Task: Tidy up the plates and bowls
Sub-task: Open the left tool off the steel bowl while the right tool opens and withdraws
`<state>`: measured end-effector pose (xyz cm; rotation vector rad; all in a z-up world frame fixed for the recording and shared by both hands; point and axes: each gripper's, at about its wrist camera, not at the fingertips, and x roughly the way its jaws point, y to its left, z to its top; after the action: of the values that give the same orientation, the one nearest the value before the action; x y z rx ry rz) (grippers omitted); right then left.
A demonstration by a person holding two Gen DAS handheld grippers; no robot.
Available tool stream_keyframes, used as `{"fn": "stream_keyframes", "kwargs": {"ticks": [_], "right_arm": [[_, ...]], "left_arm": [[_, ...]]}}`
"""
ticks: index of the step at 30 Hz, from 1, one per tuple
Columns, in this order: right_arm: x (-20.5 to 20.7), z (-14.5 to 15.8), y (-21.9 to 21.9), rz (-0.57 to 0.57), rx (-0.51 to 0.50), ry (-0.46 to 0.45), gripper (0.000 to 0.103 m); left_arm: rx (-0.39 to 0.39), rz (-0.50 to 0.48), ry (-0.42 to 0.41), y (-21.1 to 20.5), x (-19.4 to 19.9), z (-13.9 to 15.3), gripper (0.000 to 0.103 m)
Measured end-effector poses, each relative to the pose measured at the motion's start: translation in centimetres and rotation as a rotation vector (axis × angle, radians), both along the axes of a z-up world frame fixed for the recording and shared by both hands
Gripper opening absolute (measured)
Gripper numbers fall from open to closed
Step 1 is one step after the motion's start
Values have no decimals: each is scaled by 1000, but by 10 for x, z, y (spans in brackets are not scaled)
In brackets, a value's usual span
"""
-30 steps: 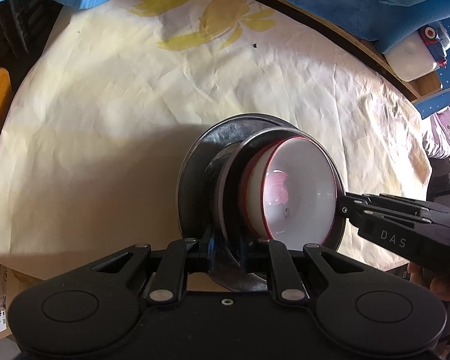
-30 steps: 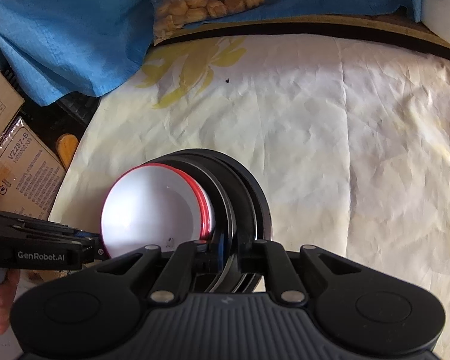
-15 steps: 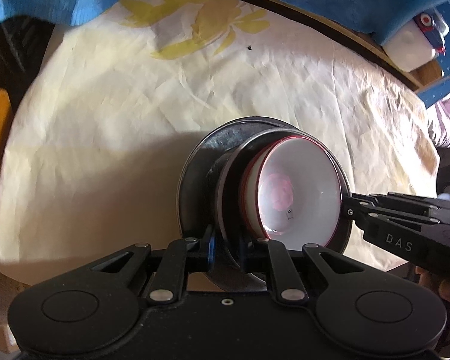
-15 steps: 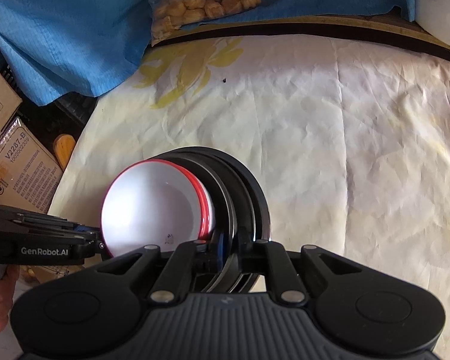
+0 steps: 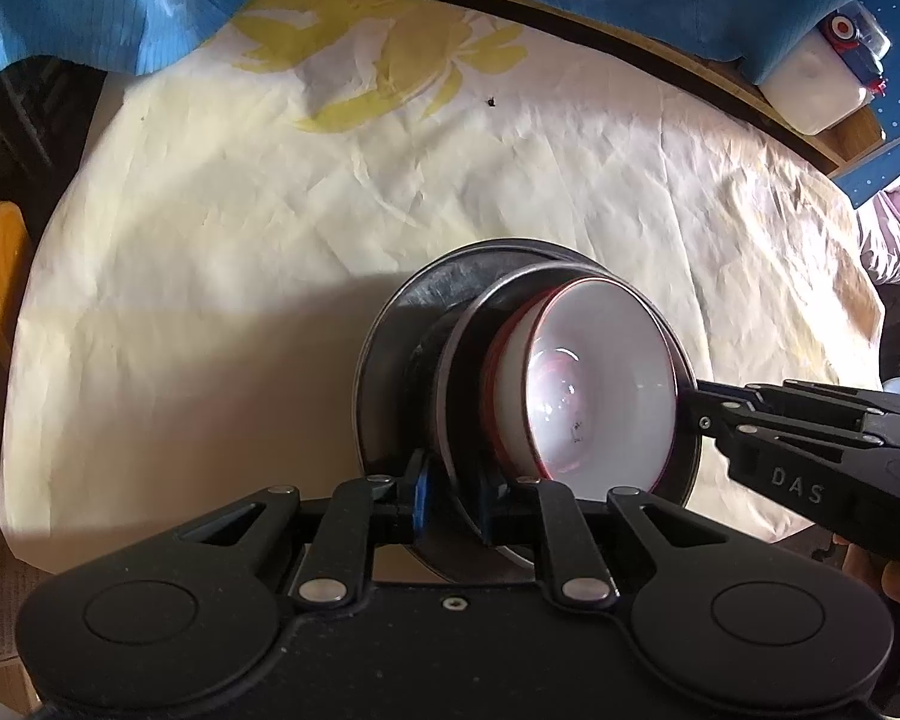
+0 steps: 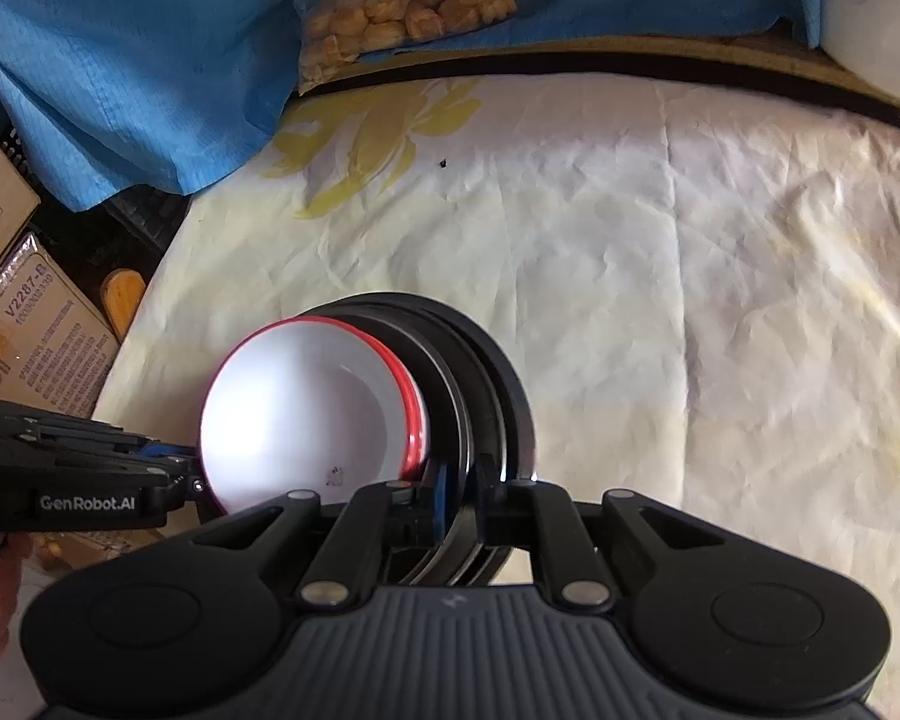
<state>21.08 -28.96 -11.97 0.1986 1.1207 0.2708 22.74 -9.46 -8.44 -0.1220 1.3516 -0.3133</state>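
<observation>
Since a second ago the stack has barely shifted between my grippers — the table simply sits lower and closer in both views, with more of the blue cloth [image 5: 120,6] showing at the far edge.

My left gripper [image 5: 450,495] is nearly closed, its two fingers pinching the near rim of the metal plates [image 5: 402,372]. These plates stand on edge rather than flat, and nested against them is the white bowl [image 5: 606,384] with its red rim, its hollow facing right in the left wrist view. My right gripper [image 6: 459,498] is likewise closed down to a narrow gap, clamped on the rim of the same dark plates [image 6: 498,372]; from that side the bowl [image 6: 306,408] faces left. Each gripper shows in the other's camera, reaching in from the side and touching the stack at the edge — the right one [image 5: 699,405] at the right, the left one [image 6: 195,471] at the left.

The stack is held over the near part of the cream tablecloth [image 5: 222,228], whose yellow flower print [image 6: 378,138] lies far off. Beyond it sit a bag of yellowish snacks [image 6: 402,18] and a white container [image 5: 810,90]; cardboard boxes [image 6: 36,324] stand at the left.
</observation>
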Motion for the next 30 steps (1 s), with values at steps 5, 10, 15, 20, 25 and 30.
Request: {"fn": "stream_keyframes", "kwargs": {"ticks": [5,10,15,20,25,30], "right_arm": [[0,5,-2,-23,8,-16,12],[-6,7,-7,-63,20,-34,21],[-11,8,-12,-98,25,-52,29],[-15,14,-15,-94,7,-79,42],[-15,19,-19,-63,15,-110,53],[-18,23,-23,-21,19,-143,61]], "left_arm": [[-1,-3,-4,2,1,4,16],[7,3,-16,6,3,7,26],[12,24,-22,10,5,9,33],[62,49,-63,11,0,14,58],[86,99,-103,18,-8,20,69],[107,182,-152,24,-19,32,82]]}}
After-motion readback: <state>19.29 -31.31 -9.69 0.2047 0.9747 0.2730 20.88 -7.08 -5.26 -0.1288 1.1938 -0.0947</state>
